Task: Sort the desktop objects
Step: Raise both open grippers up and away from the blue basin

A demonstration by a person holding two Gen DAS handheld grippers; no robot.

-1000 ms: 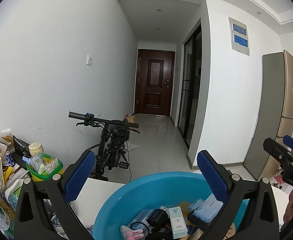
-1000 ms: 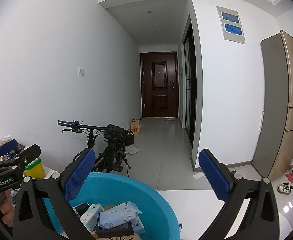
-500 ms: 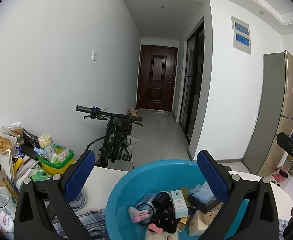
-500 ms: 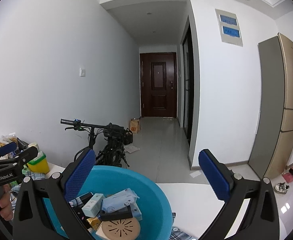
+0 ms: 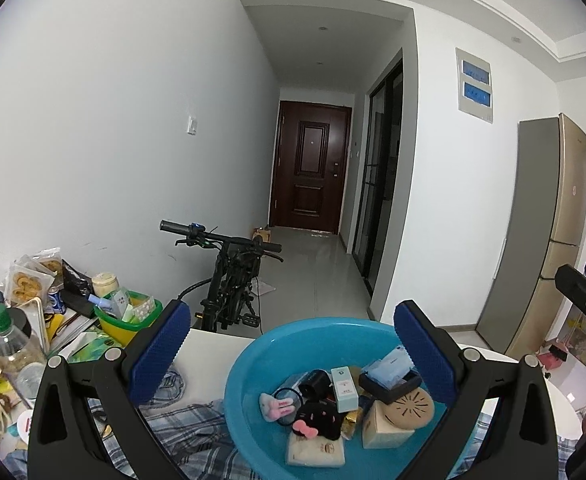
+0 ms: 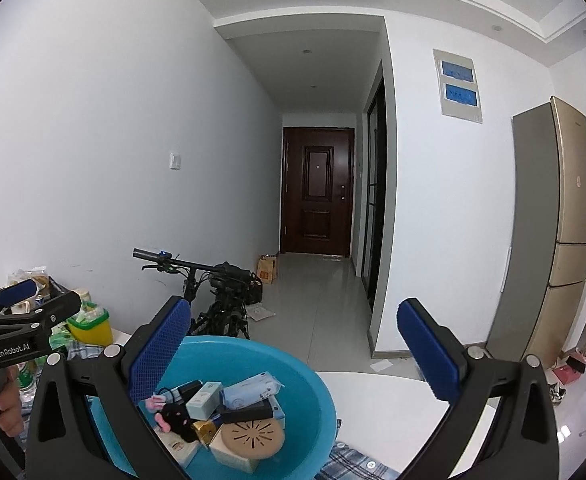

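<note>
Both cameras have tipped down since a second ago, baring more of the blue basin on the white table; left gripper and right gripper gape wide, empty, the jumbled items just ahead, below, nearer the left.

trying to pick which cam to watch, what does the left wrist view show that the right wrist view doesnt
Only the left wrist view shows the clear bottle with the green cap and the cookie packets at the table's left end, and the right gripper at its right edge. Only the right wrist view shows the left gripper from the side and bare white tabletop right of the basin. Both show the blue basin of small items, the yellow-green tub, the bike and each camera's own open fingers.
</note>
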